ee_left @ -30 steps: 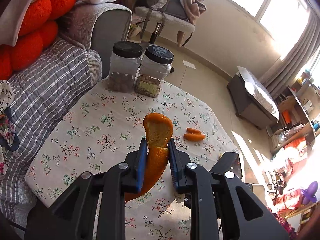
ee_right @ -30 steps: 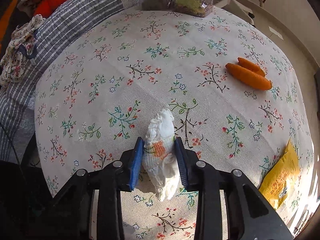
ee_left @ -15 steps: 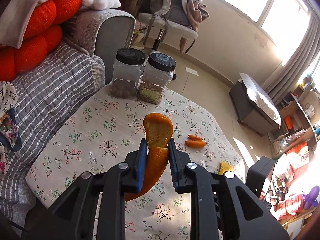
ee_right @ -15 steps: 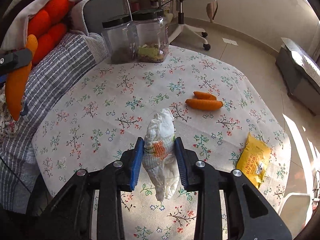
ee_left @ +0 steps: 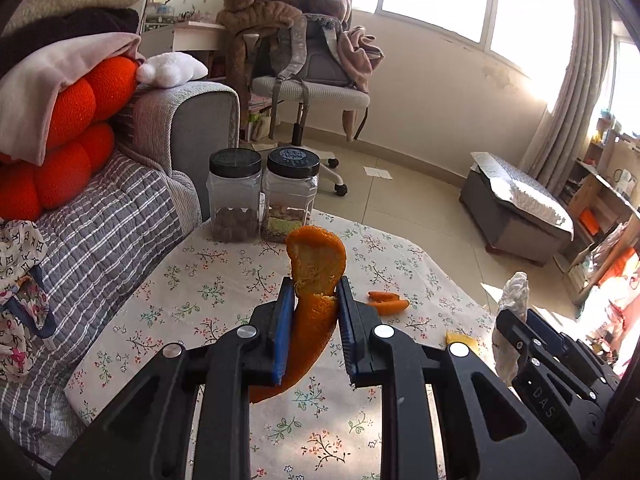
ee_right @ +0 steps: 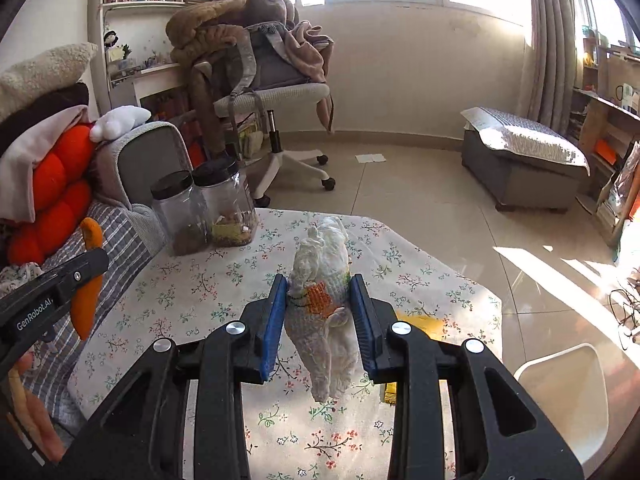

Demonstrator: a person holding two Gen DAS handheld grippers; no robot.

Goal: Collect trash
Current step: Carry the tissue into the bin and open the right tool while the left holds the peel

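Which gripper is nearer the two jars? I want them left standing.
Left. The left gripper, shut on orange peel, hangs over the table's jar-side half, nearer the two jars. The right gripper, shut on a crumpled tissue, sits farther out, toward the window side.

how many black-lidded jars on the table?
2. Both stand side by side at the far edge of the table beside the sofa: the left jar holds dark brown bits, the right jar a mixed filling. None appears hidden.
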